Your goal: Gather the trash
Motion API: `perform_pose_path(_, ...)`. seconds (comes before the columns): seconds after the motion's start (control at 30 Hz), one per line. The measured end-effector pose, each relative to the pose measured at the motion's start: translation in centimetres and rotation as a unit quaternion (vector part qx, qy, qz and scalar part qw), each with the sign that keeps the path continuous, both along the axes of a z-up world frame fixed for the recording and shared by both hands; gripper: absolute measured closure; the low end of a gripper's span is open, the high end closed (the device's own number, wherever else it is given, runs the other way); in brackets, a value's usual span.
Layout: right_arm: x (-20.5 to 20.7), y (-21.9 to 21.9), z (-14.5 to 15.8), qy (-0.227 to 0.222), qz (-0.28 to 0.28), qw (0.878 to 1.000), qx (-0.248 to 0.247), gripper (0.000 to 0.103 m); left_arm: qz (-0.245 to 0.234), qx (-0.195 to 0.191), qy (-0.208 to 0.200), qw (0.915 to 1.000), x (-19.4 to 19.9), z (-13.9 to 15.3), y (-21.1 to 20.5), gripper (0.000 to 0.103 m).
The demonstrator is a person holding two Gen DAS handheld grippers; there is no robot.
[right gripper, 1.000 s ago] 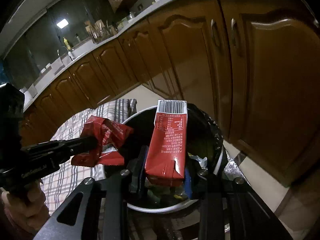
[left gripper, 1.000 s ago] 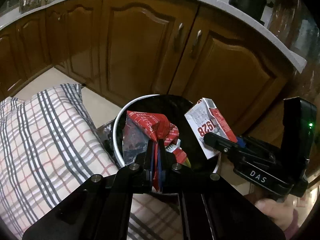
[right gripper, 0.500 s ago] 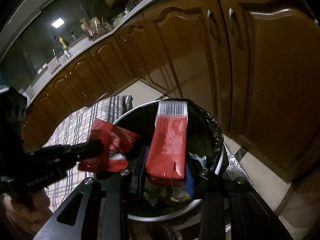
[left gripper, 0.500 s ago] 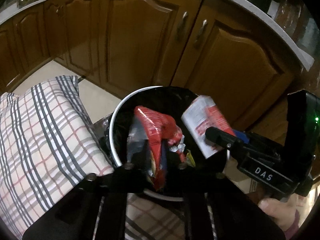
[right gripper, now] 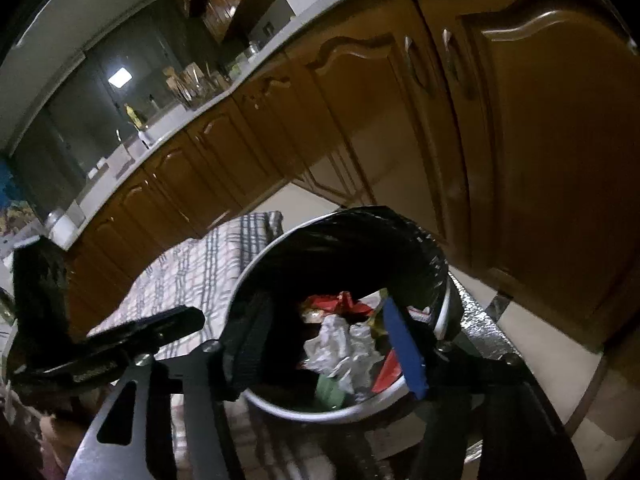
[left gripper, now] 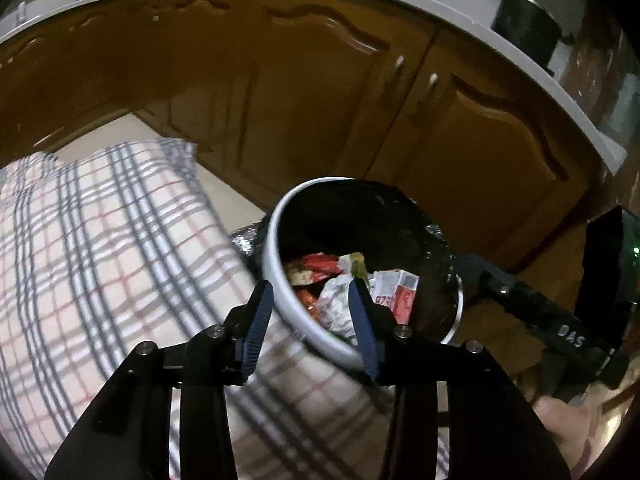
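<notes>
Trash (left gripper: 362, 286) in the bin (left gripper: 276, 264), seemingly just below both parted tongs (left gripper: 312, 304).

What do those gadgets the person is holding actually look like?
Each hand-held gripper is black metal with silver bolts and two flat fingers lined with ridged blue pads. The right hand-held gripper carries white "DAS" lettering and a green light. Bare skin shows on the right hand.

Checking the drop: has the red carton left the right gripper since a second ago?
Yes. The right gripper is open; the red carton has dropped below the trash bin rim.
</notes>
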State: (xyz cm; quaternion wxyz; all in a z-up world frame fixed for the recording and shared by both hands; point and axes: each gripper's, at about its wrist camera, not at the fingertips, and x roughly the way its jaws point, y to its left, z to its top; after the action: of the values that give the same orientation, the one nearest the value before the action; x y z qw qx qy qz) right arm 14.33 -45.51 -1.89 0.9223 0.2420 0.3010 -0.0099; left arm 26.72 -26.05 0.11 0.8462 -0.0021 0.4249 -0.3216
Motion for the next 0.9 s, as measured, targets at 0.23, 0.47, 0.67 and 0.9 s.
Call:
perform_pose_path(0.23,-1.8,3.0,0.3,-0.031,0.009,0.999,0.016,0.032,0.044,-0.019,-0.012,0.9988,-2.3,-0.1,4.7,0.055)
perform_pose_path(0.47,-3.4,6.6,0.4,-0.054,0.011,0.998,0.005,0.023,0.087,-0.025,-0.023,0.9956,-4.6,-0.3,9.3,0.051)
perform_pose_path(0.67,-4.1,9.7,-0.5,-0.057,0.026,0.998,-0.001,0.020,0.115,-0.026,-0.026,0.9927,-6.2,-0.9,12.5,0.049)
perform_pose_path(0.9,-5.3,12.1,-0.4,-0.073,0.035,0.997,-0.008,0.020,0.141,-0.031,-0.050,0.9883,-8.2,-0.2,15.2,0.049)
